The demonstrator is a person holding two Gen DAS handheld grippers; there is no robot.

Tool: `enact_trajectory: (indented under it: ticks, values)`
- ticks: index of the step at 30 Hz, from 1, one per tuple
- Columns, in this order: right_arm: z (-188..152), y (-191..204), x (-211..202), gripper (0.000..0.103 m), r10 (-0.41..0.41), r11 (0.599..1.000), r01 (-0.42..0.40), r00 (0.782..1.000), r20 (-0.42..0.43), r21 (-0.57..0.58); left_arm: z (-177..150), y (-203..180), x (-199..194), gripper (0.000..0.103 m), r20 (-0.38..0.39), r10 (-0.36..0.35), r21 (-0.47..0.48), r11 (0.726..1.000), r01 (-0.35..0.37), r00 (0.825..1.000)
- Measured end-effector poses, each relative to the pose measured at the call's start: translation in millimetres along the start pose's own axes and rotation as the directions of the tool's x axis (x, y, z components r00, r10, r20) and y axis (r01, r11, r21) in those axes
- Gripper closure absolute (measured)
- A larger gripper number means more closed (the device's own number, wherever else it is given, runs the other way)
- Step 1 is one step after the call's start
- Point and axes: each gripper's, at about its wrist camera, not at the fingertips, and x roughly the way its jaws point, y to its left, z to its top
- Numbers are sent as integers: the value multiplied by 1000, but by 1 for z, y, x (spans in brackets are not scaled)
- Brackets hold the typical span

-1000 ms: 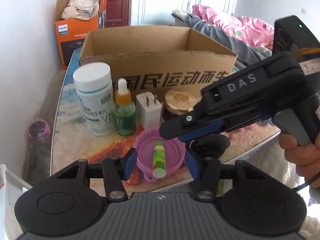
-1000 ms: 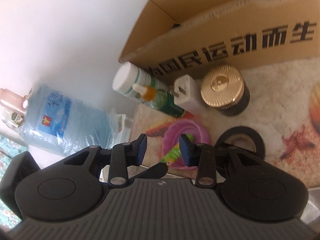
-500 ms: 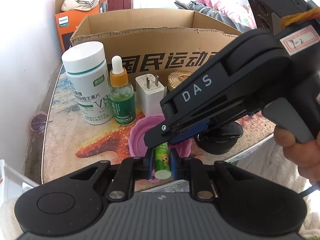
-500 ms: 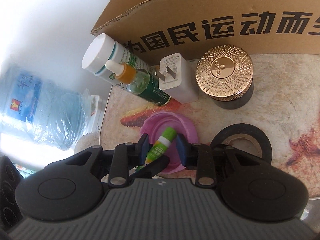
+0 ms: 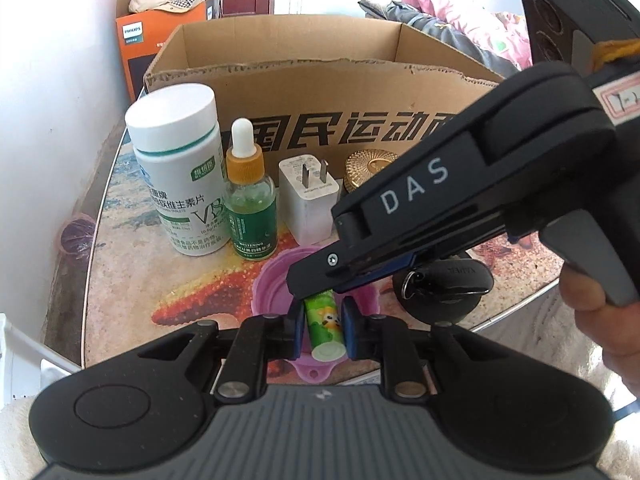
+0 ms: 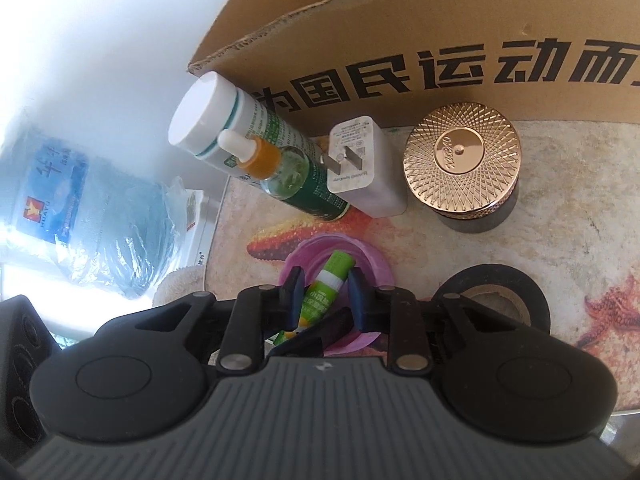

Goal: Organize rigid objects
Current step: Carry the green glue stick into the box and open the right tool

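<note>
A green tube (image 5: 325, 326) lies in a pink collapsible cup (image 5: 272, 280) at the table's near edge. My left gripper (image 5: 322, 328) is shut on the tube's white-ended lower half, blue pads pressing both sides. My right gripper (image 5: 316, 286) reaches in from the right over the tube's far end. In the right wrist view the tube (image 6: 334, 276) runs slantwise between the right gripper's (image 6: 325, 292) pads; its jaws are closing, with thin gaps still showing on either side. One left finger shows black below it.
Behind the cup stand a white vitamin bottle (image 5: 176, 168), a green dropper bottle (image 5: 250, 208), a white charger plug (image 5: 308, 200) and a gold-lidded jar (image 6: 462, 164). A black tape roll (image 6: 496, 292) lies right. An open cardboard box (image 5: 320, 92) walls the back.
My left gripper came in and shut on the green tube. My right gripper moved in over the tube's far end and its jaws narrowed around it.
</note>
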Motion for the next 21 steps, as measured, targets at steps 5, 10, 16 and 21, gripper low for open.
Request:
enact_trajectory:
  ticks: [5, 10, 16, 21]
  values:
    - [-3, 19, -31, 82, 47, 996, -41, 995, 84, -74, 14, -3, -32, 83, 81, 19, -1, 1000, -19, 997]
    - [11, 47, -71, 83, 103, 980, -67, 976, 190, -187, 50, -6, -64, 82, 188, 54, 12, 998, -58, 981]
    - [64, 61, -104, 83, 155, 963, -81, 947, 282, -255, 115, 5, -69, 82, 222, 56, 25, 998, -63, 973]
    - [125, 52, -101, 84, 149, 971, -87, 948, 281, -222, 171, 21, -35, 82, 143, 45, 27, 998, -49, 989]
